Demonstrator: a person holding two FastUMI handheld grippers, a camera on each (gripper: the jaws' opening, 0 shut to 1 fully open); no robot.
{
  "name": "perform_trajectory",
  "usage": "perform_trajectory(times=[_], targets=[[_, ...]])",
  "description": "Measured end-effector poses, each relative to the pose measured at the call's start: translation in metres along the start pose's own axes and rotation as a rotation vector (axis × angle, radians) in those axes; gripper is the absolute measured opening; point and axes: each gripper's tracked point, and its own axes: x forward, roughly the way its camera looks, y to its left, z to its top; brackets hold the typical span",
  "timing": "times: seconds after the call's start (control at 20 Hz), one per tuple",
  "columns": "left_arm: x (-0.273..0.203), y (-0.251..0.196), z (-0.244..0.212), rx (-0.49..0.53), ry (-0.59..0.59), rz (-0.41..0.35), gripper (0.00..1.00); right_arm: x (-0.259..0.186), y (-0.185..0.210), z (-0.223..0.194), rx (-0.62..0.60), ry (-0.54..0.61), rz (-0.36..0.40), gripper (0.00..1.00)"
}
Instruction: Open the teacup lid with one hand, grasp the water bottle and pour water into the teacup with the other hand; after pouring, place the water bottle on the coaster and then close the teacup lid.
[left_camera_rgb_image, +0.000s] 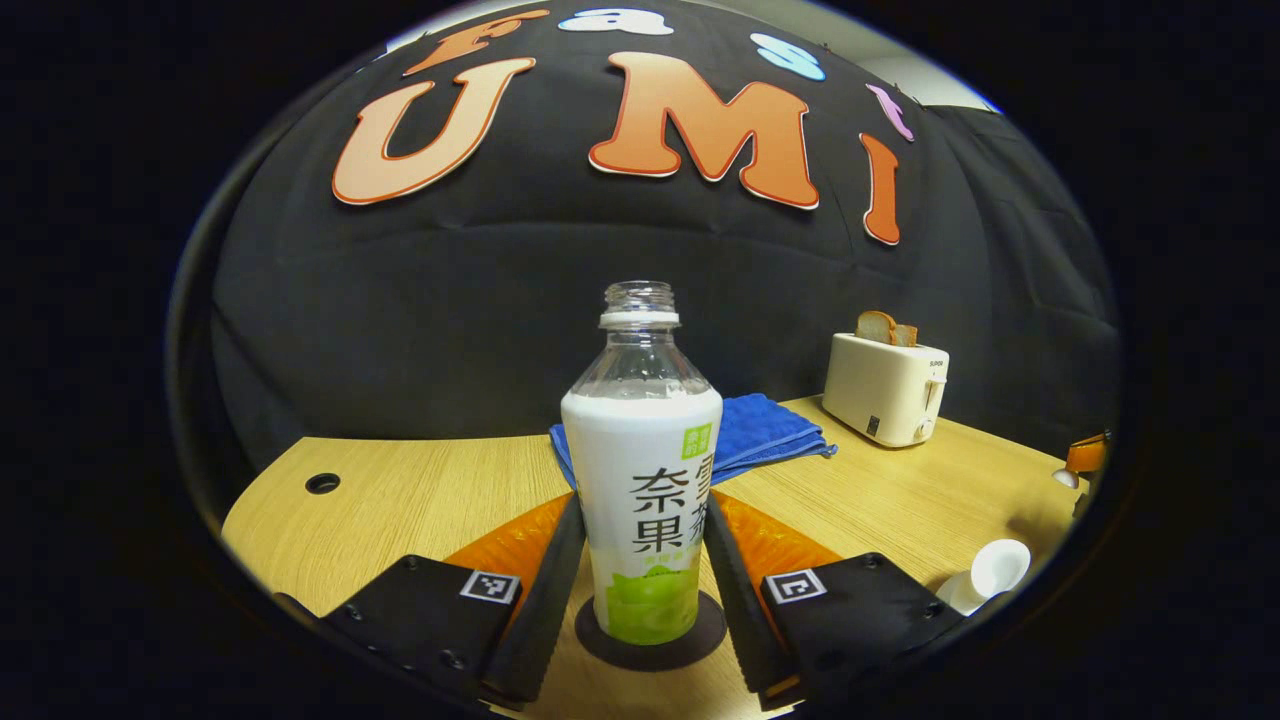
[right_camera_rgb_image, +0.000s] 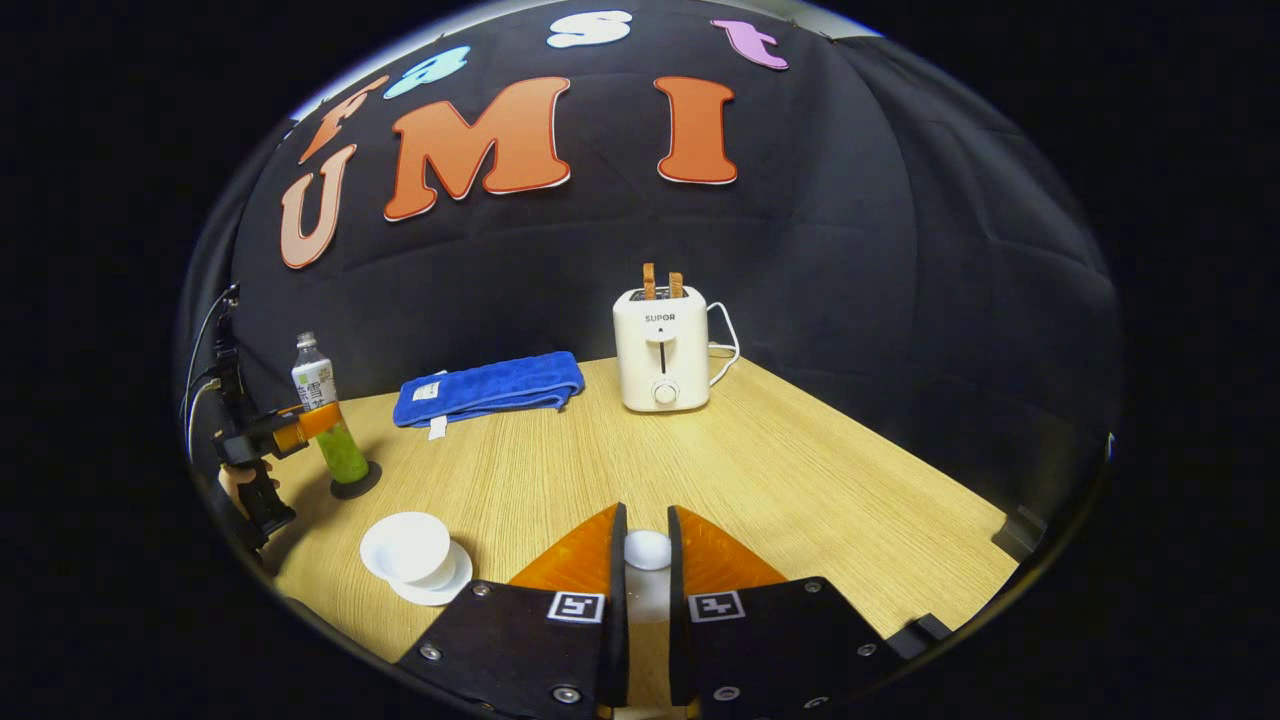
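- Your left gripper (left_camera_rgb_image: 640, 590) is sitting at the bottom centre of the left gripper view, its fingers clamping the uncapped plastic water bottle with the white and green label (left_camera_rgb_image: 642, 480).
- That bottle is standing upright on the dark round coaster (left_camera_rgb_image: 650, 635), half hidden behind it.
- Your right gripper (right_camera_rgb_image: 647, 575) is pinching the white teacup lid's knob (right_camera_rgb_image: 647, 550); the lid's rim is hiding between the fingers.
- The white lidless teacup on its saucer (right_camera_rgb_image: 412, 555) is sitting lower left on the light wooden table (right_camera_rgb_image: 800, 480).

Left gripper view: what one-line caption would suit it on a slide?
Tongs close around an uncapped water bottle standing on its dark coaster, with a blue towel and toaster behind.
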Motion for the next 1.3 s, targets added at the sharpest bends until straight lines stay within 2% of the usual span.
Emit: perform_trajectory(times=[0.25, 0.3, 0.35, 0.45, 0.55, 0.65, 0.9, 1.05, 1.3], targets=[[-0.004, -0.002, -0.001, 0.007, -0.008, 0.002, 0.79, -0.003, 0.0, 0.001, 0.001, -0.005, 0.002, 0.17], [-0.003, -0.002, -0.002, 0.008, -0.008, 0.002, 0.77, -0.003, 0.001, 0.001, 0.001, -0.006, 0.002, 0.16], [-0.005, -0.002, -0.002, 0.01, -0.01, 0.003, 0.79, -0.004, 0.002, 0.001, 0.001, -0.006, 0.003, 0.2], [-0.006, -0.001, -0.001, 0.01, -0.014, 0.007, 0.76, -0.005, 0.004, 0.003, 0.0, -0.011, 0.008, 0.17], [-0.006, 0.0, 0.0, 0.016, -0.021, 0.012, 0.82, -0.007, 0.007, 0.004, -0.001, -0.016, 0.017, 0.17], [-0.008, 0.0, -0.001, 0.019, -0.02, 0.016, 0.95, -0.008, 0.01, 0.005, -0.003, -0.019, 0.024, 0.16], [-0.019, 0.001, -0.006, 0.023, -0.021, 0.036, 0.96, -0.01, 0.019, 0.008, -0.003, -0.029, 0.041, 0.16], [-0.035, 0.003, -0.013, 0.029, -0.02, 0.049, 0.96, -0.011, 0.04, 0.017, -0.015, -0.053, 0.088, 0.16], [-0.081, 0.007, -0.014, 0.02, -0.045, 0.082, 0.98, -0.011, 0.104, 0.034, -0.029, -0.099, 0.235, 0.16]])
